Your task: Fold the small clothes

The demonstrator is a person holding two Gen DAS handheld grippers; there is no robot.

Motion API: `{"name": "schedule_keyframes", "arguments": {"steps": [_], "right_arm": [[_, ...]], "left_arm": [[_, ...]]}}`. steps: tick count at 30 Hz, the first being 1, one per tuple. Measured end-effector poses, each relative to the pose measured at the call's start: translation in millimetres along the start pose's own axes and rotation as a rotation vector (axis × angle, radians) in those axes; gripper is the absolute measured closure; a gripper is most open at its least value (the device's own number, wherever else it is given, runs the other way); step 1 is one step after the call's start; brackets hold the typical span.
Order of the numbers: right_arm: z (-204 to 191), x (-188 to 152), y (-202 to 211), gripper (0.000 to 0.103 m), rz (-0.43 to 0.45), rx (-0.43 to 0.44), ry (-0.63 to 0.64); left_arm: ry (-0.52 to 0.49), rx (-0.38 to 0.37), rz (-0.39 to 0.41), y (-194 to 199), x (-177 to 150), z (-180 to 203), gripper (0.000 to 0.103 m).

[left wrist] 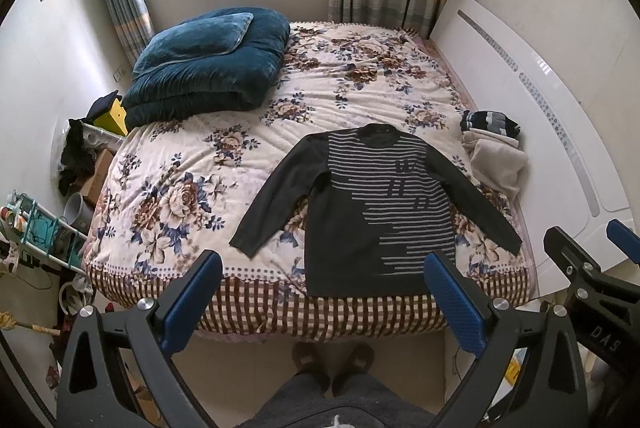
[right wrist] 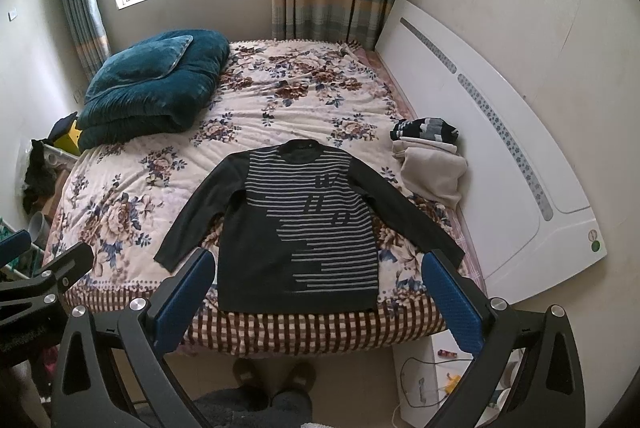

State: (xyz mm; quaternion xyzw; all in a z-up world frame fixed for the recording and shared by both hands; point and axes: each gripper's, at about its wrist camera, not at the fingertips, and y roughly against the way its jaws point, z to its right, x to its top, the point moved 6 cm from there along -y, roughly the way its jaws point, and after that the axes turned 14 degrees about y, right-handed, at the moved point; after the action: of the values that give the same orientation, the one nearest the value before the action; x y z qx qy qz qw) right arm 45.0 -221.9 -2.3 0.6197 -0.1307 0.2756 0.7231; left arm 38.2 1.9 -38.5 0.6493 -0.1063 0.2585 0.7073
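A dark long-sleeved sweater [left wrist: 372, 212] with grey stripes lies flat, face up, on the floral bedspread [left wrist: 192, 172], sleeves spread, hem at the near bed edge. It also shows in the right wrist view [right wrist: 304, 228]. My left gripper [left wrist: 324, 268] is open and empty, held above the near edge of the bed in front of the hem. My right gripper [right wrist: 316, 268] is open and empty too, at about the same height, to the right of the left one; it also shows at the right edge of the left wrist view [left wrist: 592, 240].
A folded teal quilt [left wrist: 208, 68] lies at the far left of the bed. A small pile of folded clothes [left wrist: 494, 148] sits at the right edge by the white headboard [left wrist: 520, 68]. Clutter stands on the floor at left [left wrist: 76, 156]. The person's slippered feet [left wrist: 332, 360] are below.
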Motion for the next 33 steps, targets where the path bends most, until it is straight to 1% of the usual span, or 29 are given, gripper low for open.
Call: {"name": "schedule_keyframes", "arguments": {"steps": [6, 17, 33], "right_arm": [[-0.2, 0.4, 0.4, 0.000, 0.001, 0.000, 0.000], [2.0, 11.6, 2.8, 0.000, 0.006, -0.002, -0.004], [2.1, 10.5, 4.9, 0.000, 0.010, -0.004, -0.004]], "left_arm": [[-0.002, -0.001, 0.002, -0.5, 1.3, 0.4, 0.000], [-0.004, -0.002, 0.002, -0.7, 4.1, 3.6, 0.000], [-0.003, -0.005, 0.004, -0.7, 6.7, 7.0, 0.000]]}}
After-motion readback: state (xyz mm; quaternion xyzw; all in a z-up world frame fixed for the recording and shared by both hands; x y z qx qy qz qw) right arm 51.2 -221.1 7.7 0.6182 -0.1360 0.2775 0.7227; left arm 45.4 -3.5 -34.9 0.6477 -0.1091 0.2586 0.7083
